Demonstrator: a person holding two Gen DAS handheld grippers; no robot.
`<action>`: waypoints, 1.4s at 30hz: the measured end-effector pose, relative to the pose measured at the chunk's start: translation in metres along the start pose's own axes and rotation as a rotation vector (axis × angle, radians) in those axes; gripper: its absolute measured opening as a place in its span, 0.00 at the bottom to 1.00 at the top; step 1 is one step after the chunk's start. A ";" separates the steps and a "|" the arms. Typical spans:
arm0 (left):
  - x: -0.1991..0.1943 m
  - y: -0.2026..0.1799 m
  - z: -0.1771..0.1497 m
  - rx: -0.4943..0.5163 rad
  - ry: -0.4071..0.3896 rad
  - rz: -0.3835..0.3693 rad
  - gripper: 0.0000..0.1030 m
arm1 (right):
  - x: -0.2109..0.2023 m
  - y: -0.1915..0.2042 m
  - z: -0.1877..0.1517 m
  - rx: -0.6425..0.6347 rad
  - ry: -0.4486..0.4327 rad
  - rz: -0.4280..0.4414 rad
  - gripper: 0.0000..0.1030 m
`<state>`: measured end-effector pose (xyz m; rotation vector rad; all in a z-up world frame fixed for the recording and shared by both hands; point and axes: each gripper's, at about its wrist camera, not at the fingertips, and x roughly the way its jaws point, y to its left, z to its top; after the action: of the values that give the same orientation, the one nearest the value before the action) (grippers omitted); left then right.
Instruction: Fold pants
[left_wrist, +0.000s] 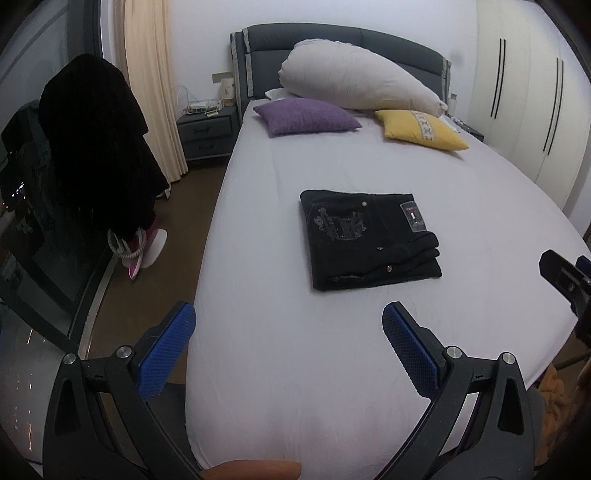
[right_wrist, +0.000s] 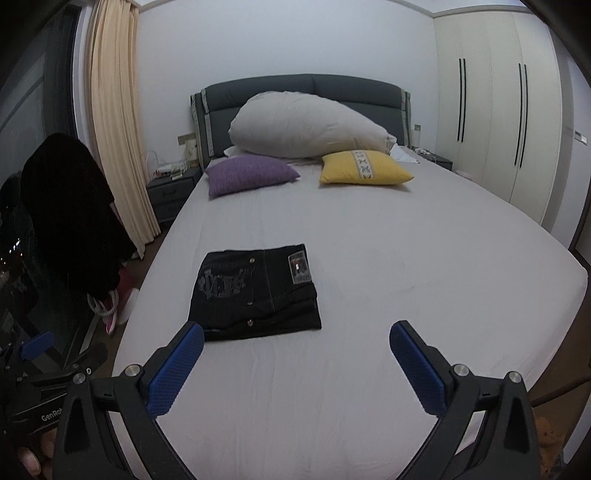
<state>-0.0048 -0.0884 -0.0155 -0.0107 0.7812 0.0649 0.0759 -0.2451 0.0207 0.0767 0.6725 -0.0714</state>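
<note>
Black pants (left_wrist: 365, 240) lie folded into a flat square packet on the white bed (left_wrist: 295, 369), embroidered back pocket and label patch on top. They also show in the right wrist view (right_wrist: 255, 291). My left gripper (left_wrist: 288, 317) is open and empty, held above the foot of the bed, short of the pants. My right gripper (right_wrist: 295, 336) is open and empty, just in front of the pants' near edge and to their right. Its tip shows at the right edge of the left wrist view (left_wrist: 565, 277).
A purple cushion (left_wrist: 306, 116), a yellow cushion (left_wrist: 421, 129) and a large grey pillow (left_wrist: 358, 81) lie at the headboard. A dark garment (left_wrist: 99, 147) hangs on the left over the floor. White wardrobes (right_wrist: 491, 110) stand on the right, a nightstand (left_wrist: 207, 134) on the left.
</note>
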 end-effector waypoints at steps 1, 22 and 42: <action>0.002 0.000 0.001 -0.001 0.003 0.000 1.00 | 0.002 0.002 -0.001 -0.004 0.008 0.002 1.00; 0.028 0.001 -0.009 -0.007 0.053 0.001 1.00 | 0.024 0.020 -0.020 -0.055 0.120 0.023 1.00; 0.033 0.001 -0.014 -0.014 0.057 -0.001 1.00 | 0.027 0.029 -0.025 -0.075 0.147 0.039 1.00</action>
<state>0.0093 -0.0861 -0.0486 -0.0267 0.8380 0.0690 0.0840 -0.2153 -0.0147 0.0226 0.8193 -0.0025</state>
